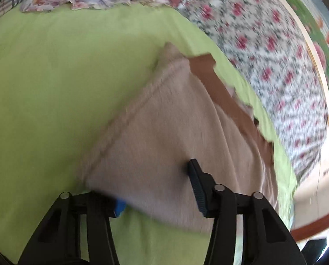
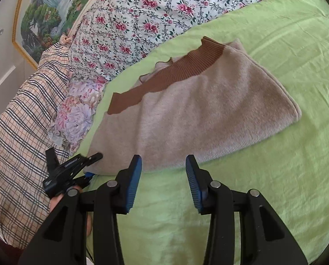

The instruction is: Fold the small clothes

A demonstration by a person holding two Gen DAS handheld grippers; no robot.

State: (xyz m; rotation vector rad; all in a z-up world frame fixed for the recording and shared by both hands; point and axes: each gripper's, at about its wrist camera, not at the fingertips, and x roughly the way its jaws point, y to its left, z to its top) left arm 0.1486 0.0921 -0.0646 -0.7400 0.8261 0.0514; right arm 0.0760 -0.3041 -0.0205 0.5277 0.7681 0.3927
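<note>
A lime-green bed sheet (image 2: 263, 176), lightly creased, covers most of the scene. Along its far side bunches a white quilt (image 2: 142, 17) printed with pink roses, with a plaid cloth (image 2: 20, 132) and a pale floral cloth (image 2: 76, 114) at the left. In the middle of the sheet lies a folded beige knit sweater (image 2: 197, 114), soft and fuzzy, with a ribbed brown hem band (image 2: 182, 70) along its far edge. The left gripper (image 1: 155, 190), black with blue ribbed pads, stands parted around the sweater's near-left corner, one finger under the knit. The right gripper (image 2: 163, 183) hovers released, just near of the sweater's edge.
</note>
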